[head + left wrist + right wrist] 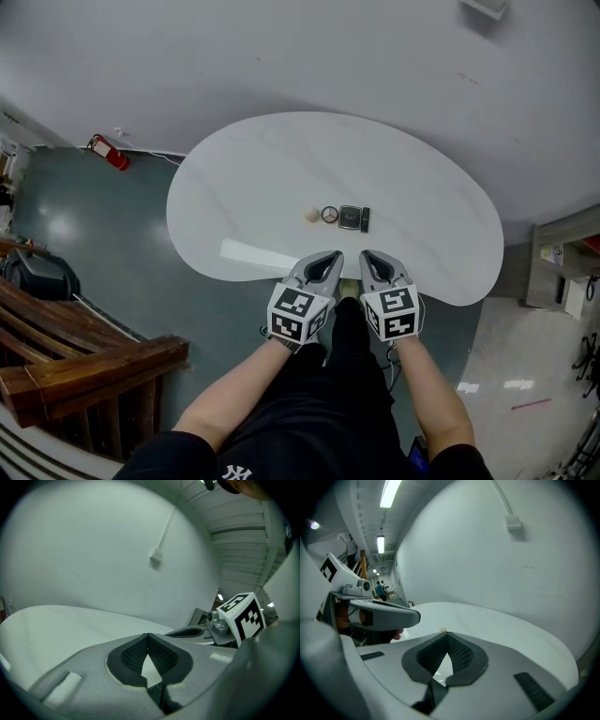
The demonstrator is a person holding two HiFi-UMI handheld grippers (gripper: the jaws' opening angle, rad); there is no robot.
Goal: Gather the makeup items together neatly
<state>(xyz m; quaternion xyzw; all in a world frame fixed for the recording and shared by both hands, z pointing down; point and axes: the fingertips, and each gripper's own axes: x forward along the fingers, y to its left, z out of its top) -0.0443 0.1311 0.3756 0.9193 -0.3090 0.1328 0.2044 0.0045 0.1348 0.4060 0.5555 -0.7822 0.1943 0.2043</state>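
I'm hovering left gripper and right gripper, both clenched empty, at the table's near edge. Puff, round case, square compact and dark stick are sitting in one tight mid-table row. Looks gathered; next I'm just verifying alignment.

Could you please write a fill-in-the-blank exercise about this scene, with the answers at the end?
1. On the white table, ___ makeup items lie in one row.
2. In the head view, the beige round item is at the row's ___ end.
3. The left gripper and the right gripper are both empty, jaws ___.
Answers: four; left; shut.
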